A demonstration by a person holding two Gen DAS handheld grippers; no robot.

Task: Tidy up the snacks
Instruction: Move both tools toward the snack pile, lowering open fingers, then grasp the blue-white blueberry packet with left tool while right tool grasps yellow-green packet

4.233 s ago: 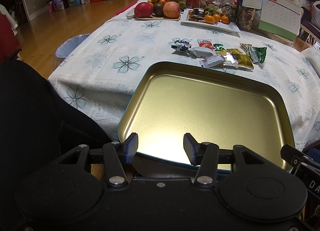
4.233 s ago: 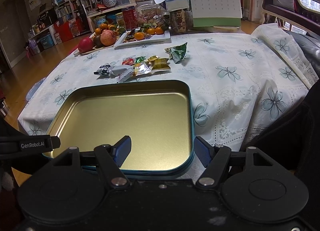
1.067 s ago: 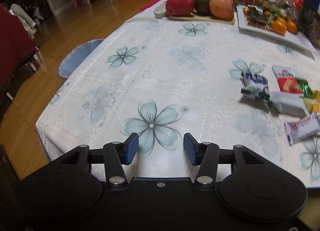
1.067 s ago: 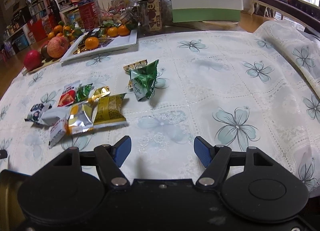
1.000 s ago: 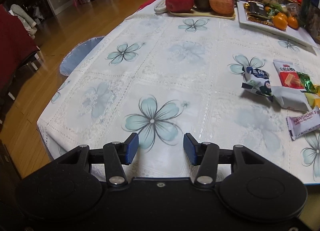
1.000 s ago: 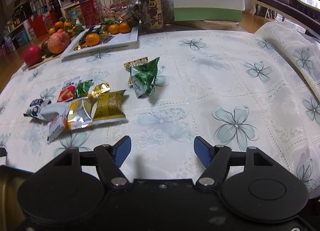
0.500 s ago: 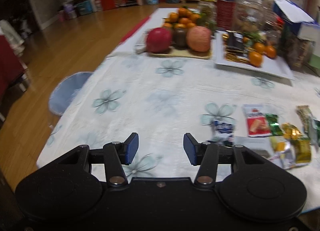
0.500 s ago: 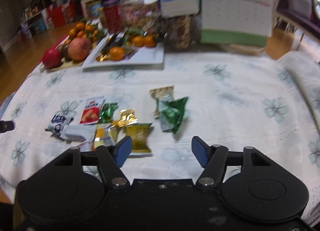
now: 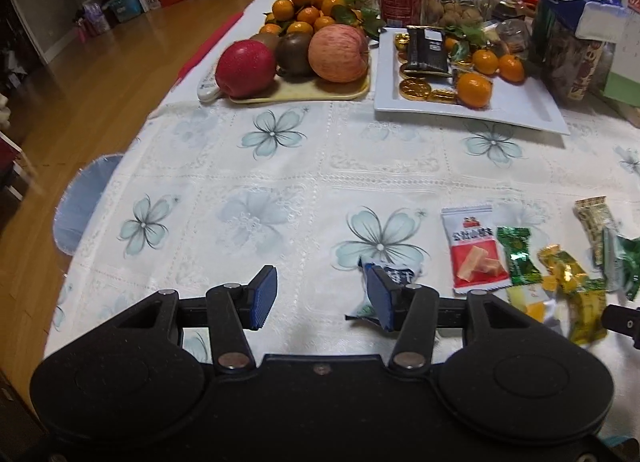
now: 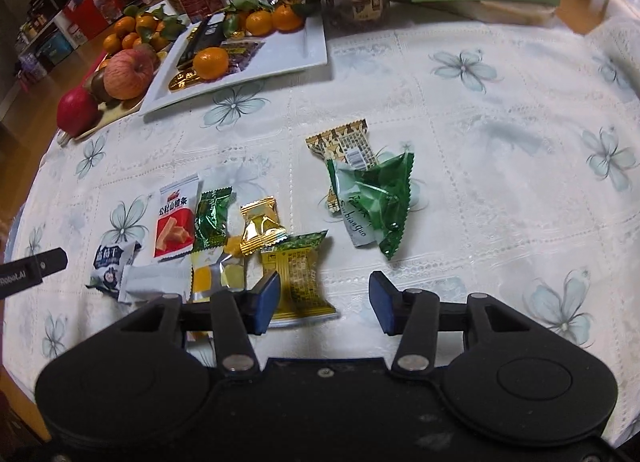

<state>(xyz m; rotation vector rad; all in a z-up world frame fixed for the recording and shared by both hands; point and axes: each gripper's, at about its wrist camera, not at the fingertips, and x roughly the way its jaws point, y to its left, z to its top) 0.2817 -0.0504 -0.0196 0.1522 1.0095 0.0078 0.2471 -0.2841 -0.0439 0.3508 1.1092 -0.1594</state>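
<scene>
We count nine snack packets (image 10: 296, 274) loose on the tablecloth (image 10: 500, 190), two of them set apart to the right. Beyond stand a fruit tray (image 9: 300, 92) and a white plate (image 9: 516, 106). Our left gripper (image 9: 322, 298) hangs open, tilted down over the blue packet (image 9: 396, 274). Our right gripper (image 10: 322, 298) has just been narrowing, nothing clamped, the yellow packet partly between its jaws.
</scene>
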